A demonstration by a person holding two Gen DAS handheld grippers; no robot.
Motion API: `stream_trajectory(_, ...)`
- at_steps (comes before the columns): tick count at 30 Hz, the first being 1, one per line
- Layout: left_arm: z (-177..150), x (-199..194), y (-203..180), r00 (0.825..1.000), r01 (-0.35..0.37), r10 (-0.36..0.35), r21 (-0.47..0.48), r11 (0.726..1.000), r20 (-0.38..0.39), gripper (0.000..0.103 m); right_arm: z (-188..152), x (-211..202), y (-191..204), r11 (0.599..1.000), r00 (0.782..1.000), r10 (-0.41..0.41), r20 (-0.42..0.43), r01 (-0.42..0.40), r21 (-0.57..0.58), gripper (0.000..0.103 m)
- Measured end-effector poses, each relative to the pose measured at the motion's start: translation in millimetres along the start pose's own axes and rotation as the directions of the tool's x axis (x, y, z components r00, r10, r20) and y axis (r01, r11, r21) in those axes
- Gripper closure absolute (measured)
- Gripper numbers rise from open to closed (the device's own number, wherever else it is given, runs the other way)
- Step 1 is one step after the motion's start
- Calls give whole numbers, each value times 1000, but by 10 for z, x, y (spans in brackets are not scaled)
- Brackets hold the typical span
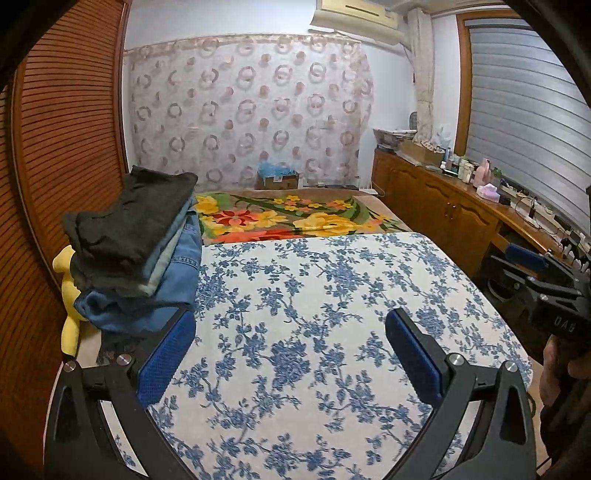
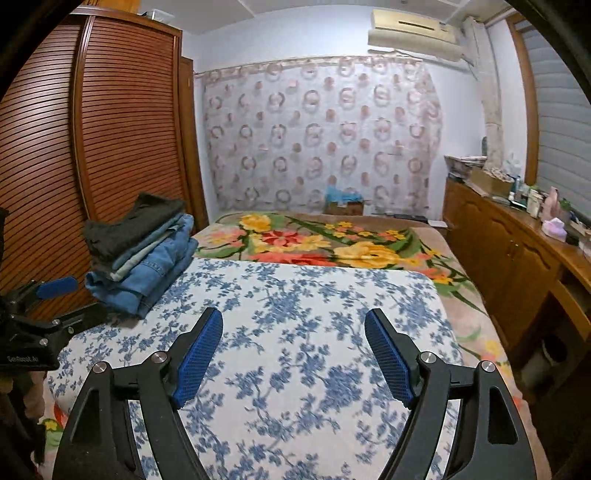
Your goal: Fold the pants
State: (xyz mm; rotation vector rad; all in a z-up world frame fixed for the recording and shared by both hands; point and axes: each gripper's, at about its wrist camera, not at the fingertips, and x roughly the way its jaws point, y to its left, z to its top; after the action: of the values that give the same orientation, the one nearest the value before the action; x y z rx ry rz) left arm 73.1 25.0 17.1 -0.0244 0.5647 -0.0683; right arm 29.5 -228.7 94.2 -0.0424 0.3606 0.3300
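Left gripper [image 1: 290, 354] hangs over the blue-flowered cloth [image 1: 332, 295], jaws wide apart and empty, folded pants stack [image 1: 136, 243] to its left; right gripper [image 2: 293, 354], likewise spread with nothing between, sees the stack [image 2: 144, 251] far left

A louvred wooden wardrobe [image 2: 110, 122] stands left, a ring-patterned curtain [image 1: 247, 110] covers the far wall, an air conditioner [image 2: 413, 33] hangs above, and wooden cabinets [image 1: 436, 206] line the right under a shuttered window [image 1: 517, 103].
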Motion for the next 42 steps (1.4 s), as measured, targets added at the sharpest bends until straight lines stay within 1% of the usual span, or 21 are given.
stream_trajectory(6, 67, -199, -133, 999, 8, -8, 18, 1000, 41, 0, -31, -209, 119, 1000, 999, -22, 28, 22, 10, 22)
stream_trajectory(15, 161, -461, -217, 995, 27, -30, 32, 999, 95, 0, -67, -396, 238, 999, 996, -39, 77, 38, 21, 21)
stream_trajectory(18, 183, -546, -227, 993, 23, -27, 37, 999, 116, 0, -95, -416, 219, 999, 995, -39, 90, 37, 23, 19)
stream_trajectory(26, 248, -758, -220, 984, 12, -20, 43, 999, 175, 0, -168, -520, 171, 998, 988, -51, 145, 47, 32, 19)
stream_trajectory(33, 253, -818, -198, 981, 17, -25, 39, 999, 190, 0, -281, -582, 159, 998, 983, -54, 173, 50, 27, 18)
stream_trajectory(42, 243, -824, -197, 982, 15, -23, 39, 999, 190, 0, -325, -538, 164, 998, 984, -54, 172, 50, 27, 18)
